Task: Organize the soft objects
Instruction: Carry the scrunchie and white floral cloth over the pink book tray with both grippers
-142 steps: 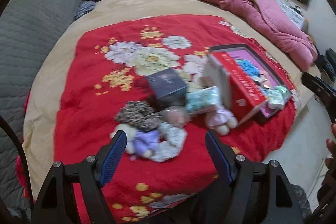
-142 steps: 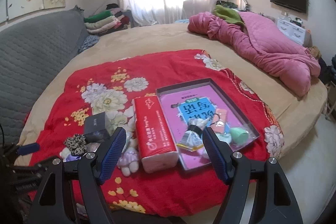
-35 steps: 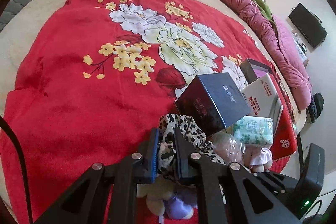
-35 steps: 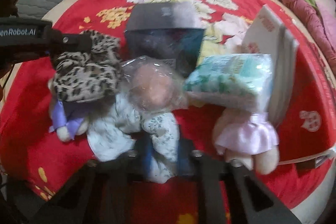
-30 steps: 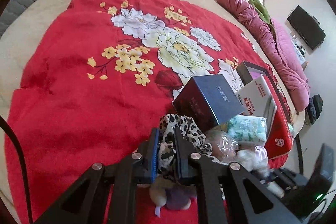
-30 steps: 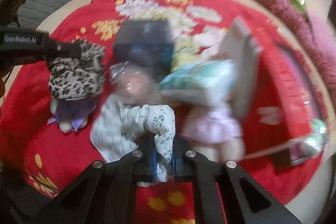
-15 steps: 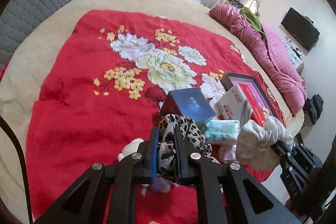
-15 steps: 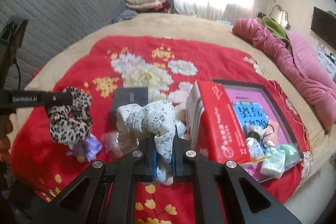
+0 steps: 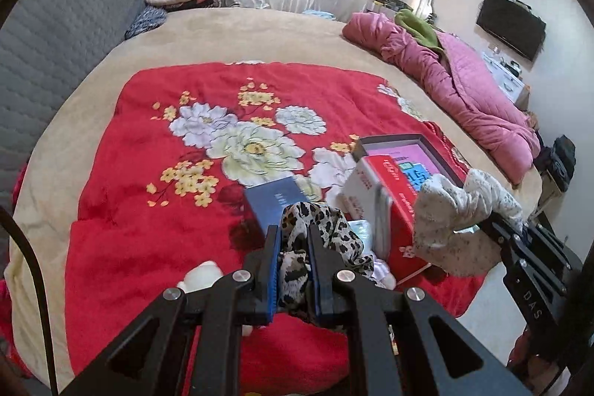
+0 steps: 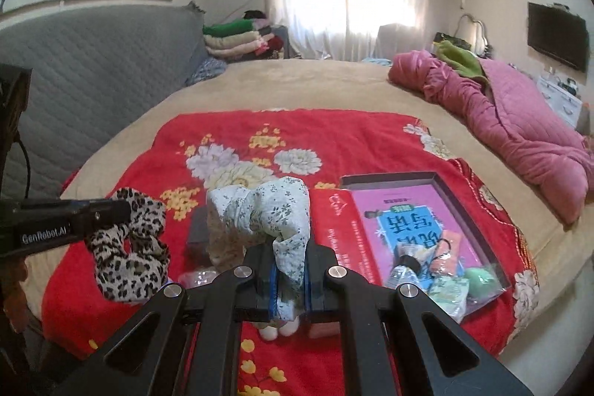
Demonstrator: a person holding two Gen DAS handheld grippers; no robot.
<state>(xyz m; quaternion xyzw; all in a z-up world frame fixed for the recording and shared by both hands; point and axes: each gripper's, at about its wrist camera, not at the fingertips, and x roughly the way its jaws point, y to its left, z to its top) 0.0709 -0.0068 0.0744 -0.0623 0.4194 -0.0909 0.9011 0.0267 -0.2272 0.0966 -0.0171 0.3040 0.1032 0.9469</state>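
Observation:
My left gripper [image 9: 293, 236] is shut on a leopard-print scrunchie [image 9: 326, 225], held above the red floral blanket [image 9: 156, 203]. The same scrunchie [image 10: 130, 247] hangs at the left of the right wrist view. My right gripper [image 10: 289, 258] is shut on a white floral scrunchie [image 10: 260, 210], which also shows at the right of the left wrist view, the white floral scrunchie [image 9: 456, 210]. Below them lie a dark blue box [image 9: 271, 203], a red tissue pack [image 9: 386, 192] and small plush toys [image 9: 200, 275], partly hidden by the fingers.
A shallow tray [image 10: 464, 206] with a pink book and small items sits at the blanket's right. A pink quilt [image 10: 519, 121] lies along the bed's right side. A grey quilted headboard [image 10: 92, 69] stands left, with folded clothes [image 10: 237, 39] behind. The bed edge is near the tray.
Both grippers have risen from the pile, each carrying its scrunchie up off the blanket. The views have tilted up, showing more of the room.

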